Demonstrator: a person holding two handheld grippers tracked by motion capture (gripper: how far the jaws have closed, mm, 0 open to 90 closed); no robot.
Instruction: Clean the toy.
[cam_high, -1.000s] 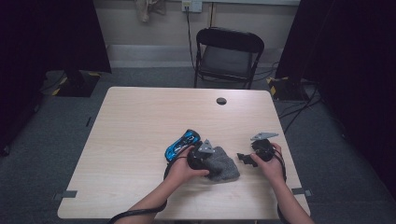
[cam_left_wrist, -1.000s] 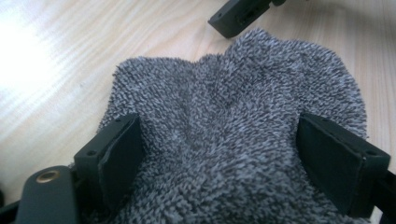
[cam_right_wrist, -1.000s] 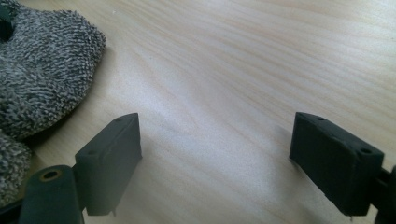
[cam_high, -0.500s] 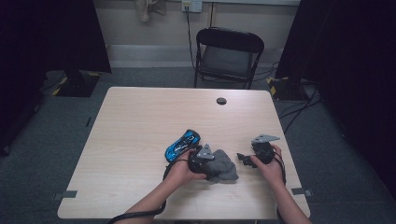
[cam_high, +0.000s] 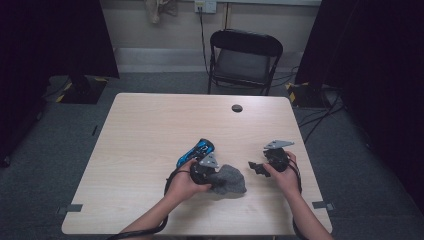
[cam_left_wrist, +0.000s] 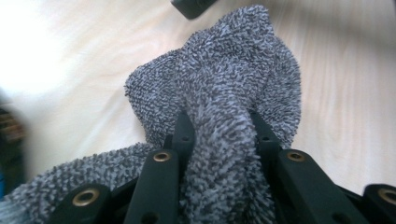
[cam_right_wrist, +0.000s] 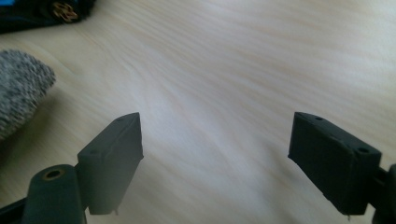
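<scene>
Now my left gripper (cam_high: 212, 175) has just been closing, and its jaws pinch a raised fold of the grey cloth (cam_left_wrist: 233, 93) between them. The cloth lies crumpled on the wooden surface (cam_high: 150, 130), toward the near edge and just to the right of a blue toy car (cam_high: 196, 151); part of it is drawn up into my jaws while the rest sags down onto the surface. It is a thick, nubby terry, soft and limp, light I would judge, and not slippery; it will not hold a shape, so whatever I leave unpinched will hang and drag. A bunched ridge like this one gives the pads plenty to bite. My right gripper (cam_high: 257, 167) hovers near the cloth's right side with its jaws spread wide and nothing between them; a free corner or hem on that side looks the best place for it to take hold.
</scene>
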